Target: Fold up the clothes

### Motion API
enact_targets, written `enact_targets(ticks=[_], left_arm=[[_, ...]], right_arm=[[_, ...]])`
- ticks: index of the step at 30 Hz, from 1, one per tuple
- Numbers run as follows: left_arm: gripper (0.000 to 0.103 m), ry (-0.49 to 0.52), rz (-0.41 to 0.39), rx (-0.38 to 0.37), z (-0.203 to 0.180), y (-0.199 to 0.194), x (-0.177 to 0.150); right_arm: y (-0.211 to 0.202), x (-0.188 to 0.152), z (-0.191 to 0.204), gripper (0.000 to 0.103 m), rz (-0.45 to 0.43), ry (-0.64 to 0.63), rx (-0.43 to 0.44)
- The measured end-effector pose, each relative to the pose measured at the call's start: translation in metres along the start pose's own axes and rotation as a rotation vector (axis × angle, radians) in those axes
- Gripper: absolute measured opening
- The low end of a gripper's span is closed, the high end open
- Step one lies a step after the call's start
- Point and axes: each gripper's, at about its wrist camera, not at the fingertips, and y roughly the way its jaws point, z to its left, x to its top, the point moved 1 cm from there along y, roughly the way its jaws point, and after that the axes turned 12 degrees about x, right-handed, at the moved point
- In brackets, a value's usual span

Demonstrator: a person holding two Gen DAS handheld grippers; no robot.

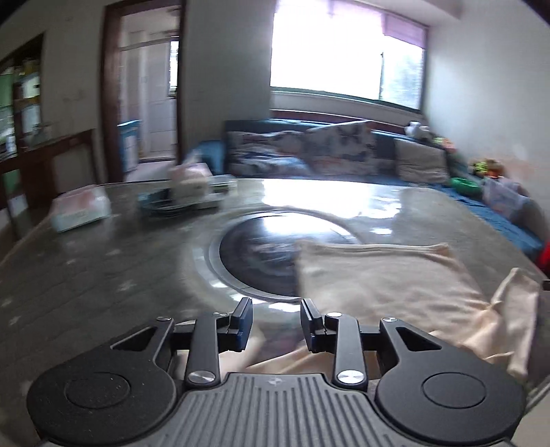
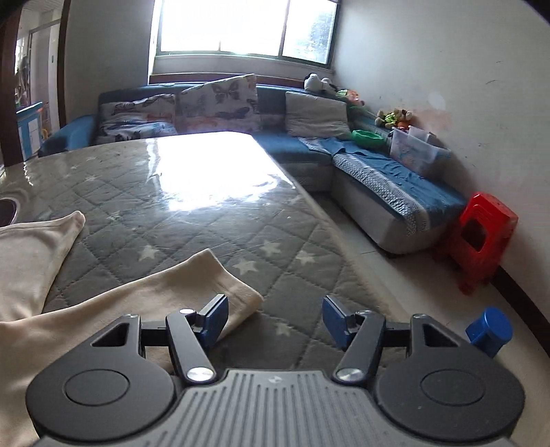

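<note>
A lived-in family living room is shown. A blue corner sofa [image 2: 309, 148] is set under a wide window [image 2: 240, 27], with butterfly-print cushions [image 2: 220, 103] propped along its back and soft toys [image 2: 392, 118] lined up on it by the wall. A large table [image 2: 192, 206] under a star-quilted cover and clear sheet is placed before it, a red plastic stool [image 2: 477, 233] is stood against the wall, and a tissue box [image 1: 80, 209] is left on the table near a wood-framed doorway [image 1: 147, 86].
</note>
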Motion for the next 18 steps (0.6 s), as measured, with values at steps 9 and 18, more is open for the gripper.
enact_targets(ticks=[9,18], left_arm=[[0.037,0.189,0.147,-0.172,-0.076,0.059,-0.005],[0.035,0.289,0.191,-0.321,-0.065,0.026,-0.035]], right_arm=[[-0.018,0.008,0.024,0.062,-0.021,-0.046,0.18],[-0.026,0.013,0.096,0.062,0.029,-0.211,0.491]])
